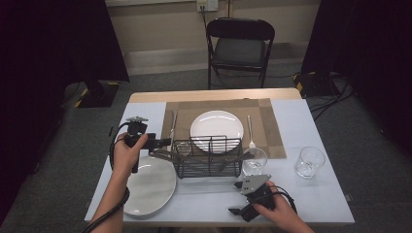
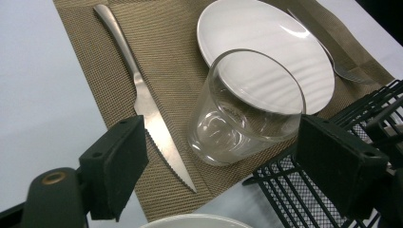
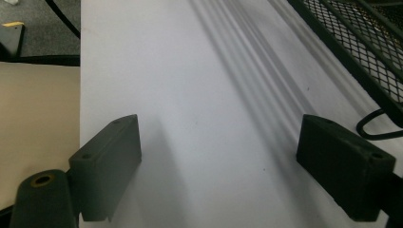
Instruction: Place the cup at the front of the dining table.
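1. Black fingers of the left gripper point(image 2: 216, 161) stand apart around one upright glass point(image 2: 244, 109), its mouth up.
2. Two more glasses point(image 1: 254, 160) point(image 1: 309, 161), two plates point(image 1: 216, 127) point(image 1: 148, 187), one wire rack point(image 1: 209, 158).
3. Right gripper point(image 3: 223, 173) fingers apart over bare worktop point(image 3: 190, 95).

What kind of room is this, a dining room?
More likely a staged recording room: one table laid with a placemat and plate, a folding chair, dark curtains and floor cables.
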Action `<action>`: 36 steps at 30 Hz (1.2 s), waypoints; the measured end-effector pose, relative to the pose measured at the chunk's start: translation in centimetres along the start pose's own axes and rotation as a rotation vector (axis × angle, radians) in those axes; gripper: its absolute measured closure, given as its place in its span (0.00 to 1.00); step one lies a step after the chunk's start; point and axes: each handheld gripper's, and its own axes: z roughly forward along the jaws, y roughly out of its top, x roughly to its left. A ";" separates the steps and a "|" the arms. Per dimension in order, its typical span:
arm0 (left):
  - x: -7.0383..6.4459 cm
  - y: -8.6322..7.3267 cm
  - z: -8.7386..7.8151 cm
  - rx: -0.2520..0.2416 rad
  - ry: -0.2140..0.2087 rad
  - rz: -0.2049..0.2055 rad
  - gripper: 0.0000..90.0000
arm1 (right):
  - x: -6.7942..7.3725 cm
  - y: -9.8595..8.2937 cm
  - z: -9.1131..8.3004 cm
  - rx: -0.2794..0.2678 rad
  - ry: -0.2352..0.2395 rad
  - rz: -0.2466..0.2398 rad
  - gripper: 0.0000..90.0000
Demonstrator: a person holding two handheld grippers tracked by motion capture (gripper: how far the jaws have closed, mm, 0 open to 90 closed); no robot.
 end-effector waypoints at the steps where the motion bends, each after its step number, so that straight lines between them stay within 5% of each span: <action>1: 0.0 -0.1 -0.1 0.005 -0.001 0.005 0.20 | 0.0 0.0 0.0 0.000 0.000 0.000 0.15; 11: 0.2 -1.1 -0.3 0.012 -0.009 -0.012 0.20 | 0.0 0.0 0.0 0.000 -0.001 0.000 0.15; 36: -0.6 -2.1 -0.9 0.016 -0.032 0.019 0.20 | 0.0 0.0 0.0 0.000 -0.002 0.000 0.15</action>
